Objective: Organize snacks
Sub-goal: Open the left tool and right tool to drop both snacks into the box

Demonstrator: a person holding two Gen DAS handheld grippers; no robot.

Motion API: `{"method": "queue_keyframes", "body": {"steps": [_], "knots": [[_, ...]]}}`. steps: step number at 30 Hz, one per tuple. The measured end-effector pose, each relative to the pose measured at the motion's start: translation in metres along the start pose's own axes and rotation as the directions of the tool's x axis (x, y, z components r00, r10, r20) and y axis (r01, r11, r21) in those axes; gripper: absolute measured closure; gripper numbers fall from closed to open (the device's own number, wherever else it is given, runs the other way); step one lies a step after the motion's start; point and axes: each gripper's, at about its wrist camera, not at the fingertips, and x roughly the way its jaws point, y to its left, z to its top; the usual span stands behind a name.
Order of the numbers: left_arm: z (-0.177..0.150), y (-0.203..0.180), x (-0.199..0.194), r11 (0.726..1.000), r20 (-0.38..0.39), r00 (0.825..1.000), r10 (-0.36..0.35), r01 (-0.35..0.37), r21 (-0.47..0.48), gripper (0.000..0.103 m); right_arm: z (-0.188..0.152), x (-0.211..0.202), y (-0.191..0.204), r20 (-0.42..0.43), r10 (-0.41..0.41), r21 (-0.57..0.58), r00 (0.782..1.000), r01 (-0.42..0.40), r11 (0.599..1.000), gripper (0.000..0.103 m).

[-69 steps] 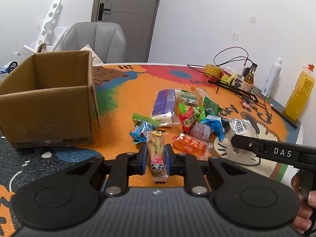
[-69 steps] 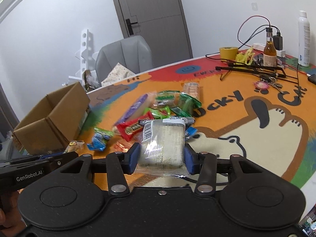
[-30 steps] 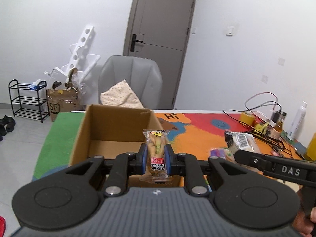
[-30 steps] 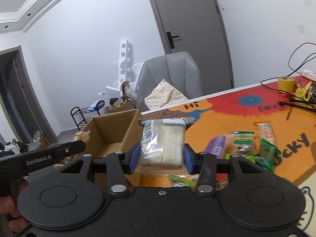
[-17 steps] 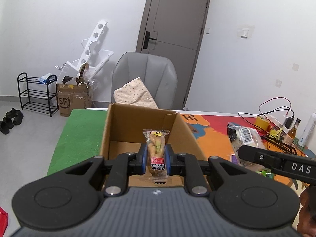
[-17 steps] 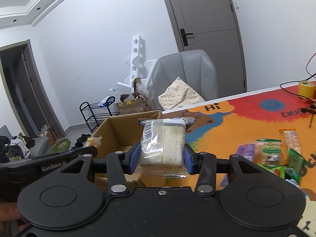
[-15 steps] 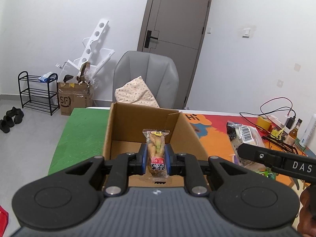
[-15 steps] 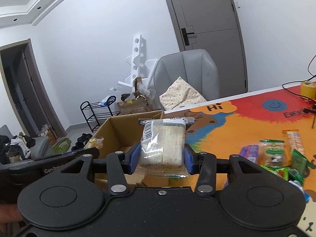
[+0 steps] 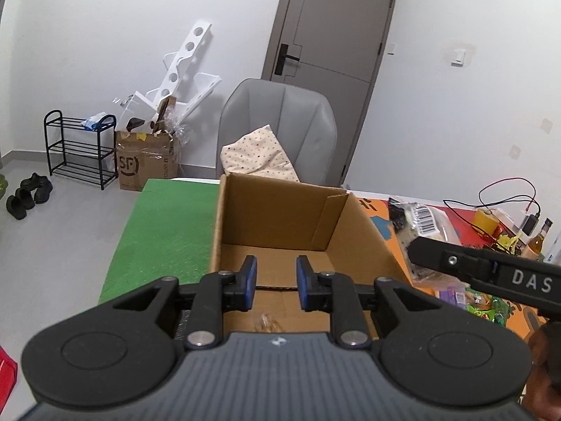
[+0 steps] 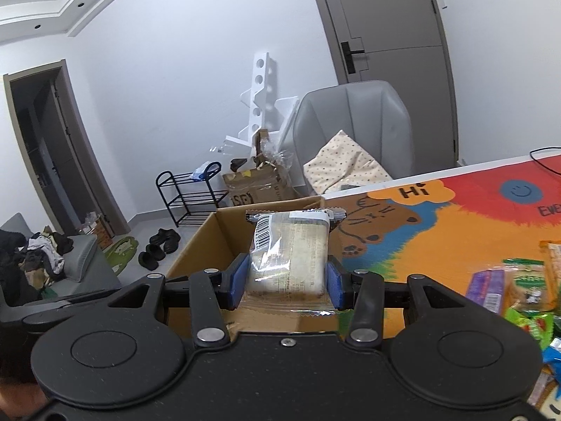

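Note:
An open cardboard box stands on the table in front of both grippers. My left gripper hovers over its near wall. Its jaws are opening and nothing is between them. A small yellowish snack packet lies on the box floor just below, partly hidden by the gripper body. My right gripper is shut on a clear-wrapped cake packet with a barcode, held above the box near its right wall. In the left wrist view that packet shows at the right.
Several loose snack packets lie on the colourful mat to the right. A grey chair with a dotted cushion stands behind the box. Cables, tape and bottles sit at the far right. The green table part ends at the left.
The left jaws have parted and the yellowish snack packet has dropped from them into the box. Both grippers have come closer over the box; the right still holds its packet.

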Motion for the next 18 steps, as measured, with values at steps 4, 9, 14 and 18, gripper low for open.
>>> {"method": "queue_keyframes", "body": {"steps": [4, 9, 14, 18], "knots": [[0.001, 0.007, -0.008, 1.0, 0.001, 1.0, 0.006, -0.006, -0.019, 0.081, 0.004, 0.008, 0.007, -0.002, 0.032, 0.007, 0.999, -0.032, 0.999, 0.059], [0.003, 0.014, -0.016, 0.999, 0.0, 1.0, 0.023, -0.023, -0.041, 0.071, 0.006, 0.015, 0.01, -0.03, 0.044, 0.027, 0.999, -0.043, 0.999, 0.043], [0.001, 0.015, -0.021, 0.998, -0.007, 0.999, 0.035, -0.035, -0.047, 0.041, 0.003, 0.0, 0.001, -0.013, 0.015, 0.049, 1.0, -0.015, 0.999, 0.042], [0.0, 0.01, -0.026, 0.998, 0.002, 1.0, 0.029, -0.029, -0.052, 0.025, -0.002, -0.013, -0.012, -0.017, -0.009, 0.07, 1.0, 0.01, 0.997, 0.041]]}}
